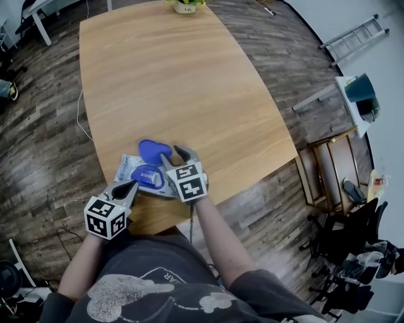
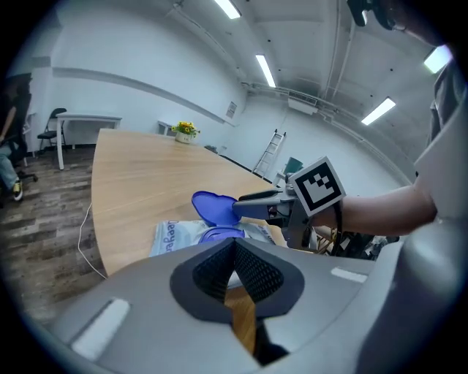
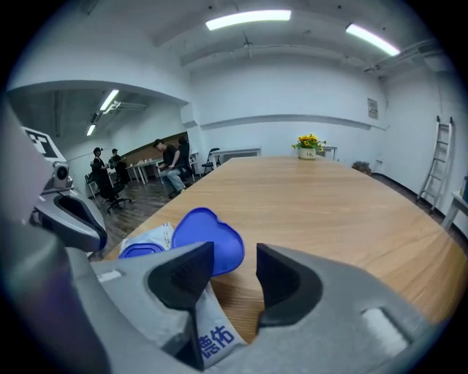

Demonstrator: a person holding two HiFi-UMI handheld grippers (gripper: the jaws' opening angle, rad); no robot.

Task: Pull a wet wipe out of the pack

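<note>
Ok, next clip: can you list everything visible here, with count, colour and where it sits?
table: one, light wood, middle of the head view
wipe pack: one, white and blue, table's near edge
lid: one, blue, flipped open on the pack
flower pot: one, yellow flowers, table's far end
ladder: one, grey, against the wall at right
chairs: several, black, floor at right
people: several, distant room
left hand-held gripper: grey, shut, empty, at the pack's near side
right hand-held gripper: grey, jaws apart, gripping nothing, beside the lid
</note>
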